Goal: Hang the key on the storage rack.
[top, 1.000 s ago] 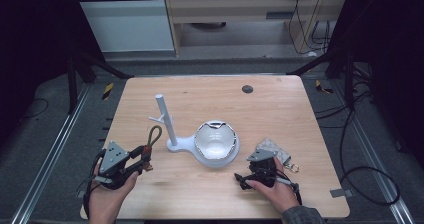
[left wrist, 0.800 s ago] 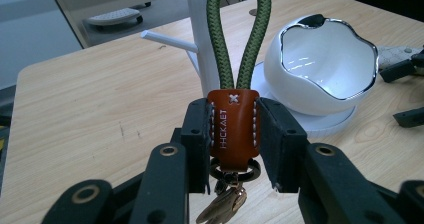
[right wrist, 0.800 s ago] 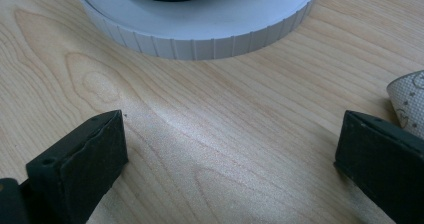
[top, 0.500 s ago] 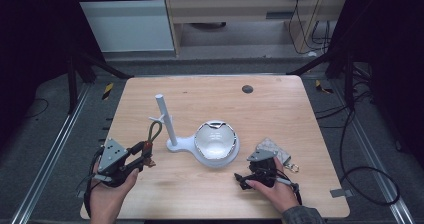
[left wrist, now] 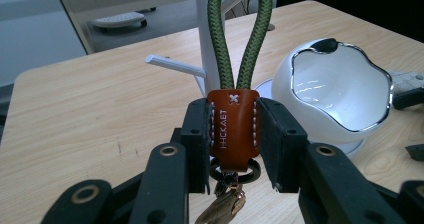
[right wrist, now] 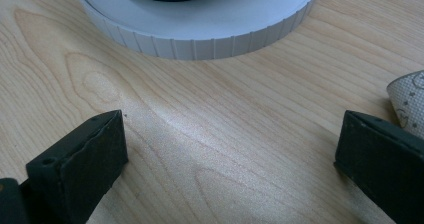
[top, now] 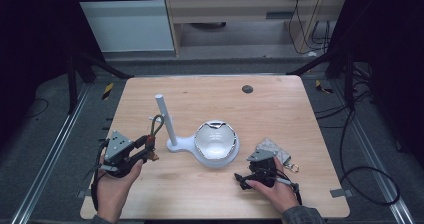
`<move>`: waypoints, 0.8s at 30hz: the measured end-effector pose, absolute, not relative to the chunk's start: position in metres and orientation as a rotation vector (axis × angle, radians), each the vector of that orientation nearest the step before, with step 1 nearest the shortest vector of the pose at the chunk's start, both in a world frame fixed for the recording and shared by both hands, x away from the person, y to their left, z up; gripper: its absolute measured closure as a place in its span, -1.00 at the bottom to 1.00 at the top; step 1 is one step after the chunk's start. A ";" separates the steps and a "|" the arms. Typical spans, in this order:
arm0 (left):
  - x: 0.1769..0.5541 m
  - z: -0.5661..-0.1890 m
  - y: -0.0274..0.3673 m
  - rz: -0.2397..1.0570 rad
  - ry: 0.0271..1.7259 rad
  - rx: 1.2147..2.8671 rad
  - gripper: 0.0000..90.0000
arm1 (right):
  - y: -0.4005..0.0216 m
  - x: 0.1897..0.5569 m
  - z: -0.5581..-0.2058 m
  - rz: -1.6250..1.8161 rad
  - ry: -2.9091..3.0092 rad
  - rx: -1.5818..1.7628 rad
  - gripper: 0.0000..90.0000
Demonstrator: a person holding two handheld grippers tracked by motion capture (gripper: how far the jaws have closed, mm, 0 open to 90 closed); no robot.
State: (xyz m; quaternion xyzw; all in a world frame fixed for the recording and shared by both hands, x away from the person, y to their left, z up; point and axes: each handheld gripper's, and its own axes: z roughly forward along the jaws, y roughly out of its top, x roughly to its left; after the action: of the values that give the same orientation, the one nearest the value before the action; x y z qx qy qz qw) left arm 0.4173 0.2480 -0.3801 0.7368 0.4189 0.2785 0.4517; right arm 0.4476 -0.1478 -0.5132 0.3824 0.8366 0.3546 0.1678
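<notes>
A key strap with a brown leather tab (left wrist: 233, 119) and a green cord loop (left wrist: 240, 39) stands upright between the jaws of my left gripper (left wrist: 233, 139), which is shut on the tab; a metal ring and a clasp hang below it. In the high view my left gripper (top: 146, 146) holds the loop (top: 157, 124) just left of the white stand's post (top: 163, 115). A thin peg (left wrist: 175, 65) sticks out of that post. The white bowl (top: 215, 140) sits on the stand's round base. My right gripper (top: 243, 178) rests low on the table, open, with nothing between its jaws (right wrist: 230, 129).
A patterned pouch (top: 274, 149) with a metal ring (top: 293, 168) lies just behind my right gripper; its corner (right wrist: 411, 100) shows beside one jaw. The ribbed base rim (right wrist: 200, 39) lies straight ahead of the right gripper. A dark round spot (top: 247, 89) marks the far tabletop.
My left gripper has edged slightly up and toward the post with the key strap in it. The right gripper has stayed put.
</notes>
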 end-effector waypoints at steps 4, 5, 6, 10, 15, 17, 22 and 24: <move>0.426 -0.386 0.245 0.677 1.058 1.826 0.46 | -0.148 0.448 -0.513 1.009 2.380 1.087 -1.00; 0.430 -0.388 0.244 0.674 1.065 1.825 0.46 | -0.148 0.448 -0.513 1.009 2.380 1.087 -1.00; 0.432 -0.389 0.243 0.674 1.070 1.826 0.46 | -0.148 0.448 -0.513 1.009 2.380 1.087 -1.00; 0.437 -0.393 0.240 0.671 1.081 1.832 0.46 | -0.148 0.448 -0.513 1.009 2.380 1.087 -1.00; 0.443 -0.396 0.239 0.659 1.096 1.833 0.46 | -0.148 0.448 -0.513 1.009 2.380 1.087 -1.00; 0.445 -0.397 0.238 0.657 1.098 1.836 0.46 | -0.148 0.448 -0.513 1.009 2.380 1.087 -1.00; 0.448 -0.399 0.235 0.654 1.102 1.840 0.46 | -0.148 0.448 -0.513 1.009 2.380 1.087 -1.00; 0.450 -0.400 0.235 0.650 1.108 1.842 0.46 | -0.148 0.448 -0.513 1.009 2.380 1.087 -1.00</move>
State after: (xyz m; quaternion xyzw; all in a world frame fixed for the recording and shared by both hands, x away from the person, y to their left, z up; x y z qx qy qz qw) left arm 0.4504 0.2345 -0.4003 0.7393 0.4446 0.2609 0.4332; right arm 0.4476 -0.1478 -0.5132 0.3821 0.8366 0.3547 0.1681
